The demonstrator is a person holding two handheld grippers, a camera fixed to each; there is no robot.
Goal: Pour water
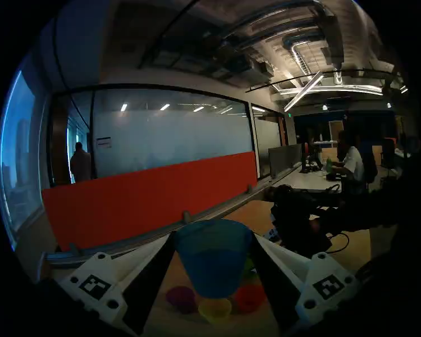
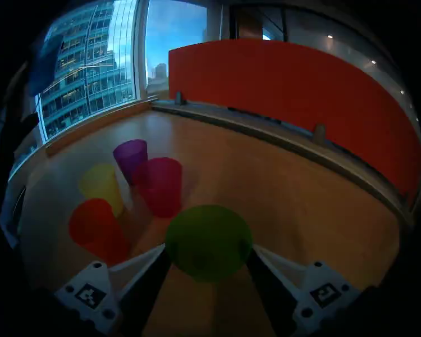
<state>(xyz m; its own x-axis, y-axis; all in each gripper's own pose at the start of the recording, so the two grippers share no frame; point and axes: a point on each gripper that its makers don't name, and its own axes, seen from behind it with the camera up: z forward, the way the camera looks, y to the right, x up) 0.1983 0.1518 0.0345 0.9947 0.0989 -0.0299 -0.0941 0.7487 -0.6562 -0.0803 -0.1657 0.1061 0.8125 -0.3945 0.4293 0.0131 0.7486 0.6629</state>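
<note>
Wooden surface [image 2: 311,196] edged by orange partition panel [image 2: 300,95], wide bare stretch, left gripper [image 1: 213,242] jaws pinching translucent blue plastic cup [image 1: 213,268], right gripper [image 2: 207,251] jaws pinching translucent green plastic cup [image 2: 209,236]

A wooden table [image 2: 300,191] is stretching away toward a window, with a grey rail [image 2: 278,132] running along its far edge. Four cups are standing on it in a tight cluster on the window side. A purple cup [image 2: 131,157] is sitting farthest back. A pink cup [image 2: 163,185] is standing just in front of it, overlapping it in the right gripper view. A yellow cup [image 2: 101,185] is standing beside the pink one, toward the window. A red cup [image 2: 95,227] is sitting nearest the camera, just in front of the yellow one. A green cup [image 2: 207,241] is showing nearer still, and whether it is touching the wood cannot be told.
</note>
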